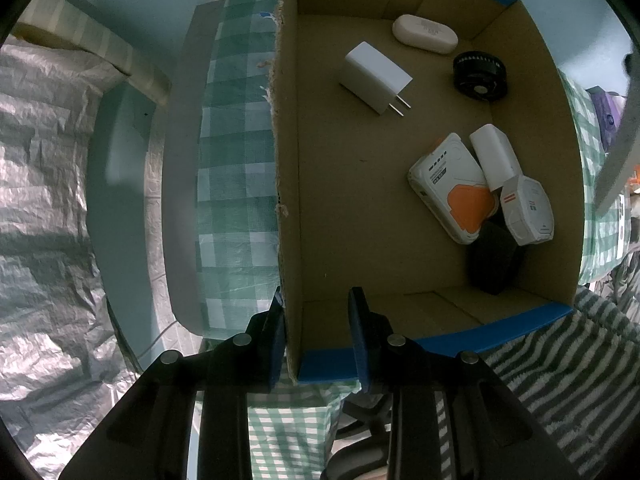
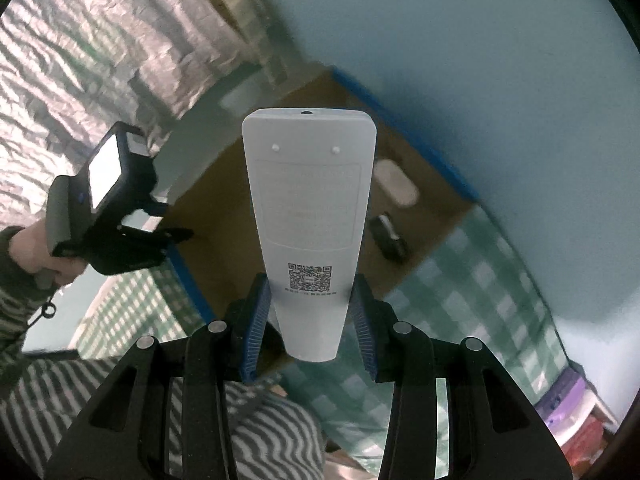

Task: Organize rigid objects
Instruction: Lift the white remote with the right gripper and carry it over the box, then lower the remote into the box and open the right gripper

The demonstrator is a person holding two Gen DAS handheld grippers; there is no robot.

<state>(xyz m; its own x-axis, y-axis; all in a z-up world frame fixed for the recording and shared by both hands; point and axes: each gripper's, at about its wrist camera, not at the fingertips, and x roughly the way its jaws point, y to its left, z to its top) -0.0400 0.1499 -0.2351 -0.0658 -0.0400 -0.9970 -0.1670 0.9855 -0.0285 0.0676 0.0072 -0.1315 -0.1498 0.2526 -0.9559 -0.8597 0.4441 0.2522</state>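
1. The right gripper [image 2: 311, 312] has its blue pads closed on the narrow end of a white remote control [image 2: 310, 208]. The remote sticks out forward, back side up, with a QR code near the pads.
2. The left gripper [image 1: 318, 336] points down over the near corner of the cardboard box [image 1: 288, 160]. Its pads stand on both sides of the box wall; one pad seems to touch it, the other stands a little apart, so I judge it only steadies the box.
3. Inside the box lie a white charger [image 1: 376, 76], a white oval case [image 1: 424, 34], a black round fan [image 1: 480, 76], and a pile of white packs [image 1: 480, 188] on a dark block.
4. Risk: the remote is held only at its thin end, so it may swing or slip. If it is dropped on the pile, it can end up tilted.
5. Hard to see: the right view is blurred, so the box there is unclear. The dark block is mostly hidden.
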